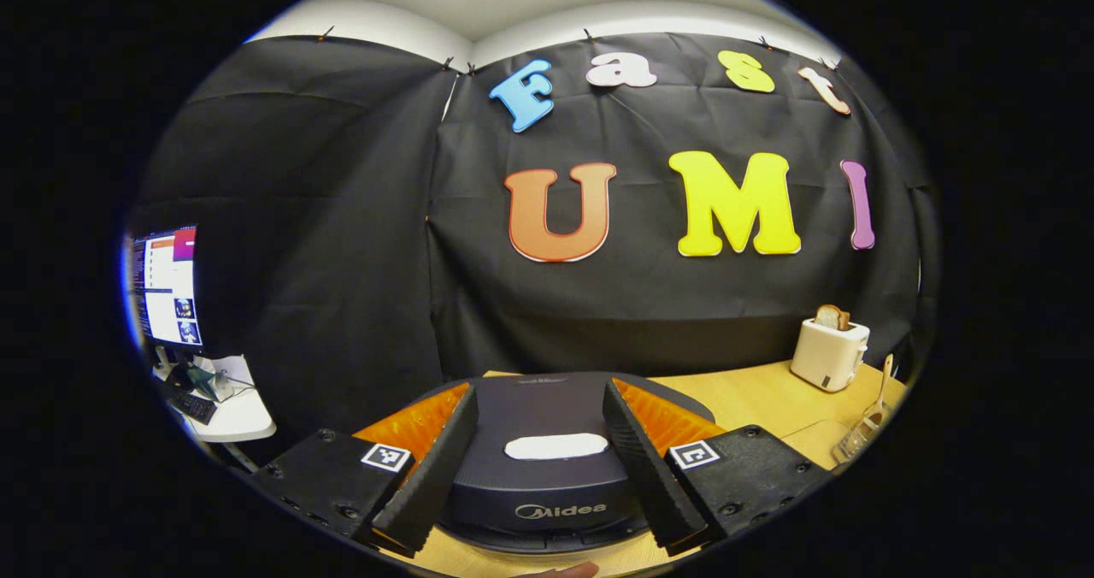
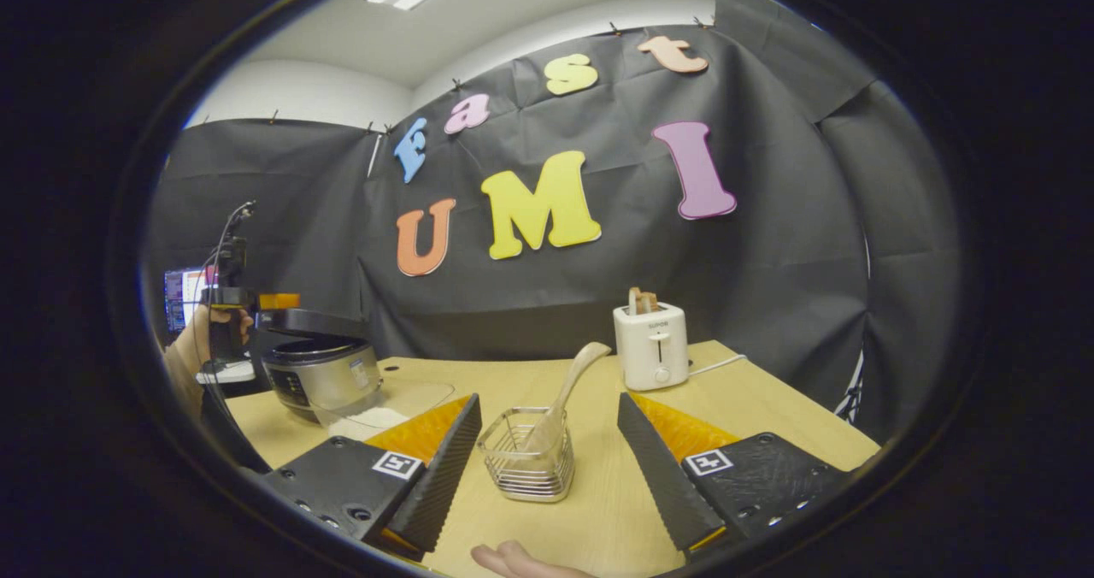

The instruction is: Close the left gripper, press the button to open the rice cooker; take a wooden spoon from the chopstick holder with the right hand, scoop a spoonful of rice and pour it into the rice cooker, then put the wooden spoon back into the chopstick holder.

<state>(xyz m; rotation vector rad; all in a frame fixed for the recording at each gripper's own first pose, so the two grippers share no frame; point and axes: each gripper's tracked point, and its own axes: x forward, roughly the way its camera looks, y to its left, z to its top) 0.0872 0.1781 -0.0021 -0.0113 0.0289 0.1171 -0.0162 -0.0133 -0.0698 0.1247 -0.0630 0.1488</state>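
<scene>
- In the left gripper view, your left claw (image 1: 547, 467) was released, its two fingers (image 1: 432, 475) spread wide on both sides of the dark rice cooker (image 1: 547, 475).
- The rice cooker stood on the wooden table (image 1: 752, 394), and the white oval button (image 1: 555, 446) on its lid lay between the fingers; I could not tell if the claw touched the cooker.
- Far to the right in this view, a white toaster (image 1: 827, 354) with bread in it stood on the table, and the wire chopstick holder (image 1: 859, 437) with the wooden spoon (image 1: 882, 386) was near the table edge.
- A monitor (image 1: 164, 286) stood on a small white side table (image 1: 235, 411) at the left.
- In the right gripper view, your right claw (image 2: 547, 462) was also released and held nothing.
- The chopstick holder (image 2: 527, 465) stood on the table (image 2: 769, 415) between the two fingers (image 2: 449, 467), not touched by them.
- The wooden spoon (image 2: 564, 394) leaned inside the holder, its handle tilted up to the right.
- At the left of this view, the rice cooker (image 2: 320, 373) stood with your other hand (image 2: 201, 339) holding a gripper just above it, and a clear container of white rice (image 2: 367, 421) lay just in front of the cooker.
- The toaster (image 2: 651, 347) stood behind the holder, well apart from it.
</scene>
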